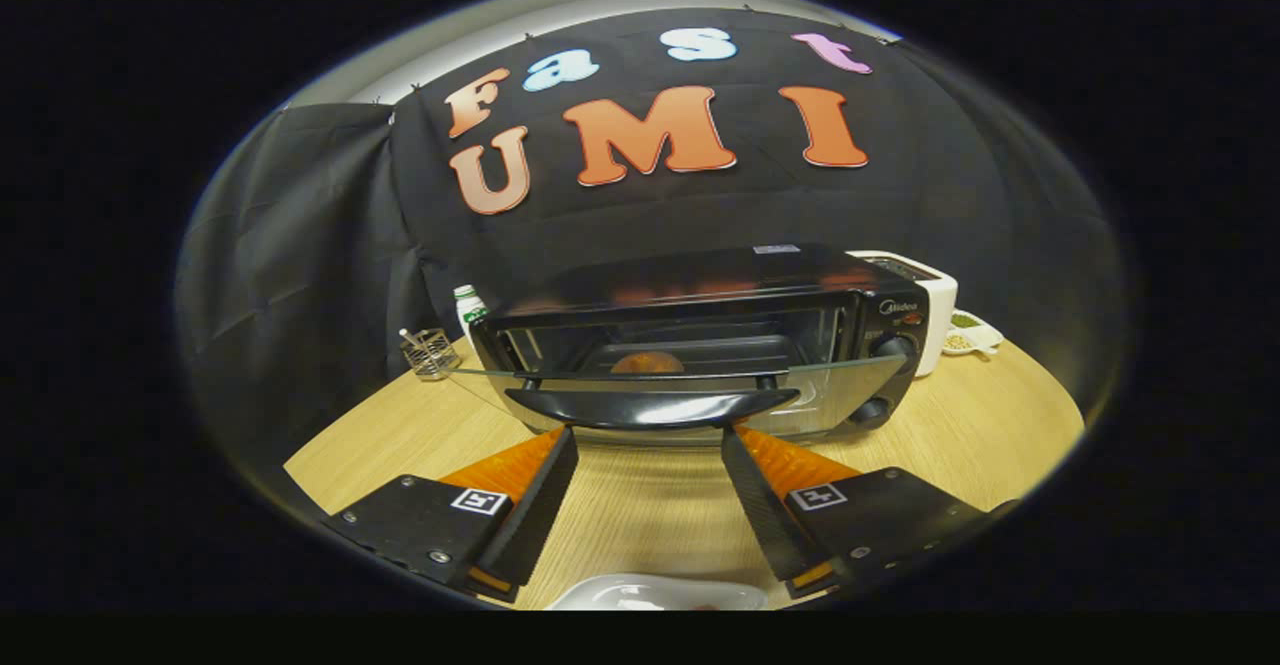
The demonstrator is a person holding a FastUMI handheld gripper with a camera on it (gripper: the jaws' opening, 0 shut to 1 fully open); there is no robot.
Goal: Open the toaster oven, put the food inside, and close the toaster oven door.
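A black and silver toaster oven (860, 345) stands on the wooden table (640, 515). Its glass door (480, 380) hangs open, folded down flat toward me, with the black handle (650, 405) at its front edge. Inside on the rack lies a round orange-brown piece of food (647, 364). My gripper (648, 437) is open, its fingertips just below the handle, one at each side of its middle. Nothing is between the fingers.
A white dish (655, 593) lies on the table close under the gripper. Left of the oven stand a wire holder (430, 353) and a white bottle (468, 307). A white appliance (935, 295) and a small dish (972, 333) sit to the oven's right.
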